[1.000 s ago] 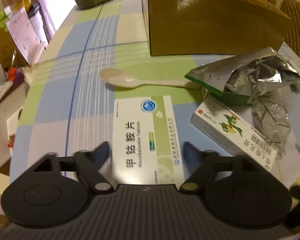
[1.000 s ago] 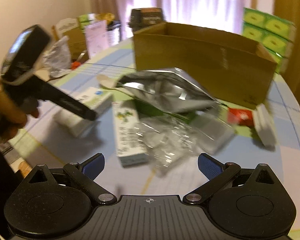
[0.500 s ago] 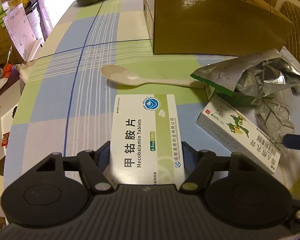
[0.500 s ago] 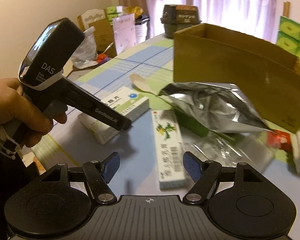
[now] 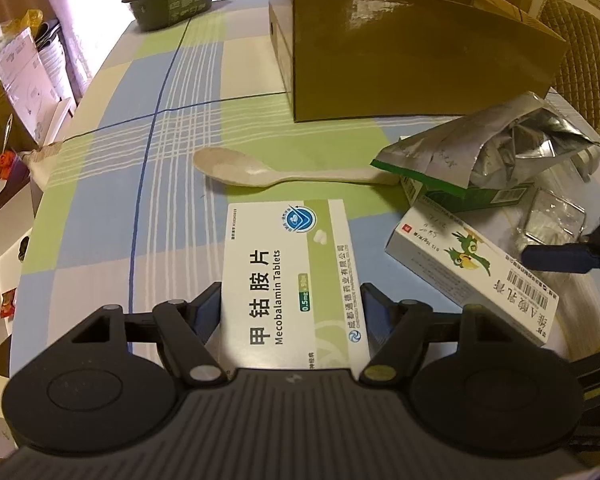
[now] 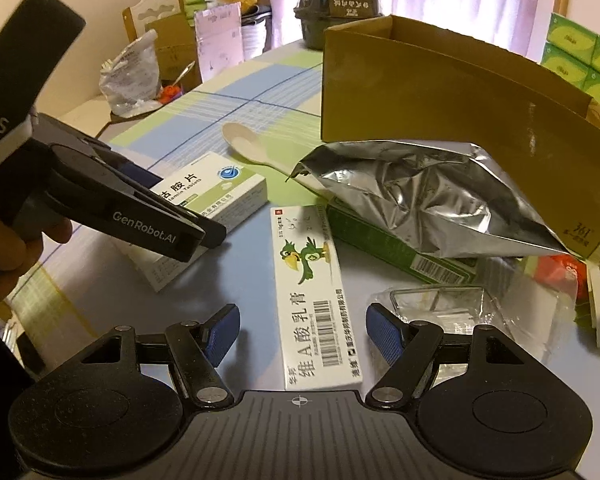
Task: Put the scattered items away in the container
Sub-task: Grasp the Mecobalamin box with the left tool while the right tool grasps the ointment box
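- White-and-green, the Mecobalamin tablet box [image 5: 294, 276] lies flat on the checked tablecloth [image 5: 172, 128], and our left gripper [image 5: 292, 312] has its blue pads against the box's two long sides, clamped on its near end.
- From the right wrist view we see that same gripper's dark fingers [image 6: 168, 224] reaching over the tablet box [image 6: 216, 192], with a hand [image 6: 16, 240] on its handle at the left edge.
- Our right gripper [image 6: 302, 334] stands spread wide, its jaws either side of the near end of the parrot-printed ointment box [image 6: 312, 296] and touching neither side of it.
- That ointment box [image 5: 472, 268] lies just to the right of the tablet box, with a blue finger of the right gripper [image 5: 556, 258] above its far end.
- Beyond it a crumpled silver foil bag [image 6: 424, 196] rests on a green carton [image 6: 388, 248], and a clear plastic tray [image 6: 436, 300] lies close to the right gripper's right jaw.
- A pale spoon [image 5: 260, 172] lies between the tablet box and the open cardboard box [image 5: 412, 64], which stands at the far side of the table.
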Demonstrator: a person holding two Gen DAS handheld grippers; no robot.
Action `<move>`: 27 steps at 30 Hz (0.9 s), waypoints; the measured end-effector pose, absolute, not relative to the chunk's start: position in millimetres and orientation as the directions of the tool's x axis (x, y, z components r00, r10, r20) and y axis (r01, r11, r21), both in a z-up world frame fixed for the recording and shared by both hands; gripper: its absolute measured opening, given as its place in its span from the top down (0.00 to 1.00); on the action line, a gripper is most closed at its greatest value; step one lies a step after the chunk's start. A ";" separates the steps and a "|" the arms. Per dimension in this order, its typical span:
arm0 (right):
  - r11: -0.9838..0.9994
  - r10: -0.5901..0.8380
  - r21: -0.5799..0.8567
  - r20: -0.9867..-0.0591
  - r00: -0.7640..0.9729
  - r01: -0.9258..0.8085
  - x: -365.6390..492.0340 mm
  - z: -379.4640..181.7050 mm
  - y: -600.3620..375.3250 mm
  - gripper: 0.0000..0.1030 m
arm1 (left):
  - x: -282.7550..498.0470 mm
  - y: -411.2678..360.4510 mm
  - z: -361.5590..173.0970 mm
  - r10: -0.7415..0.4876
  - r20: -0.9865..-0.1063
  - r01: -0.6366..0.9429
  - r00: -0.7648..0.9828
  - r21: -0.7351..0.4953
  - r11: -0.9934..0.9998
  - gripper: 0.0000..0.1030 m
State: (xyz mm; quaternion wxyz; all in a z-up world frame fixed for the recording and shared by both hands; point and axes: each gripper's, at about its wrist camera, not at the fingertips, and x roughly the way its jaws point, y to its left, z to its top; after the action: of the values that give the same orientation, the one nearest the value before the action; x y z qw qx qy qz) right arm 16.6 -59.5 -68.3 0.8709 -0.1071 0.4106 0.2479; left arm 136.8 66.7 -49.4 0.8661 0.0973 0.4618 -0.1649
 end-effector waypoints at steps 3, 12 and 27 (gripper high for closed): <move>0.853 0.337 0.010 -0.773 0.537 -0.522 14.5 -69.4 -55.0 0.28 | 137.6 66.8 -50.1 -0.202 -0.833 0.380 0.514 0.010 0.925 0.34; 0.868 0.316 0.017 -0.790 0.526 -0.496 18.6 -72.8 -57.8 0.49 | 140.1 64.4 -51.9 -0.195 -0.841 0.401 0.504 0.028 0.916 0.33; 0.866 0.311 -0.006 -0.777 0.547 -0.501 17.7 -64.6 -56.0 0.61 | 127.4 72.6 -39.9 -0.191 -0.840 0.410 0.508 0.041 0.911 0.35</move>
State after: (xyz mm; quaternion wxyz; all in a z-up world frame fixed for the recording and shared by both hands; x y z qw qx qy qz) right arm 17.7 -56.0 -64.6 0.8720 -0.1144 0.4153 0.2326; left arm 127.4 72.6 -39.9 0.8604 0.1178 0.4640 -0.1747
